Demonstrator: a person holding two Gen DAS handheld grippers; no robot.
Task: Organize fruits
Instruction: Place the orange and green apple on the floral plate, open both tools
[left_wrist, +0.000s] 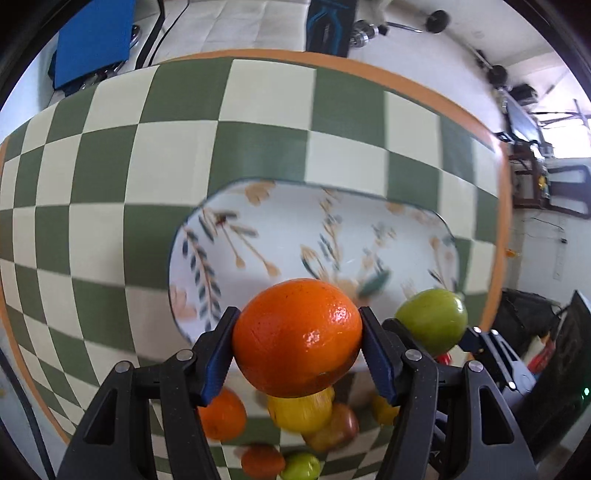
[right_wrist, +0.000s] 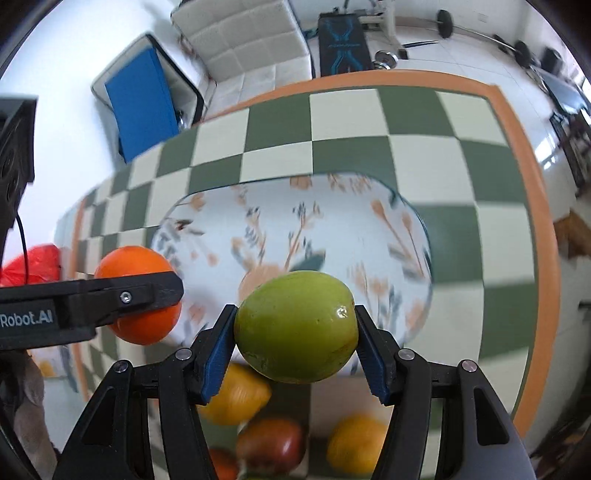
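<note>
The oval white floral-patterned plate (left_wrist: 258, 236) lies bare, open to reach from above. Beyond it the green-and-cream checkered counter (left_wrist: 184, 140) is free to its far edge. Nearer the camera, a cluster of loose orange, yellow and red fruits (left_wrist: 299, 410) crowds the counter below both loaded grippers, which hang side by side.

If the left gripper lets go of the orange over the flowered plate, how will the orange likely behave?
The orange is round and glossy, so it would probably roll once released. The plate looks shallow with a low rim, which may not stop it. The left gripper holds it only at two sides, so the firm-looking skin could slip if the grip loosens.
</note>
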